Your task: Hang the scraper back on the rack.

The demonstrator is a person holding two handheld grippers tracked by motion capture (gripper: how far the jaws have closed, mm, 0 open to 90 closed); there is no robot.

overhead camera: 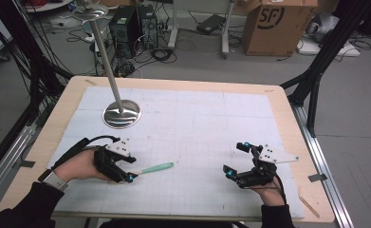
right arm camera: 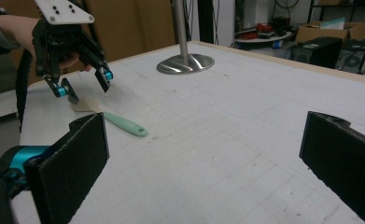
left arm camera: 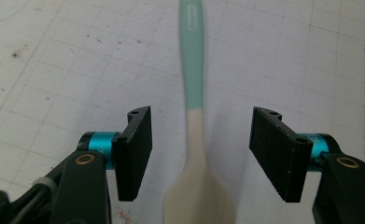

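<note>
Left gripper [overhead camera: 126,175] sits over the spoon [overhead camera: 155,167], jaws partly apart and straddling it. In the left gripper view the spoon [left arm camera: 195,140] runs straight up the gap between the two pads: cream bowl nearest the gripper body, mint-green handle pointing away past the fingertips. Clear gap on both sides of the neck, no pad contact, so nothing is held. Spoon lies flat on the white gridded mat [overhead camera: 197,123].

Right gripper [overhead camera: 236,160] is well apart from the spoon, on the far side of the mat from the left one. Jaws wide, nothing between them. In the right gripper view its two black pads frame bare mat [right arm camera: 227,140]; farther off the left gripper [right arm camera: 84,86] hangs fingertips-down over the cream bowl end of the spoon [right arm camera: 122,123], the green handle sticking out from it toward the right gripper.

Beyond the left gripper, well clear of the spoon: a round metal stand base [overhead camera: 121,114] with a pole [overhead camera: 106,57] rising out of it. Same base [right arm camera: 186,63] in the right gripper view, beyond the spoon.
</note>
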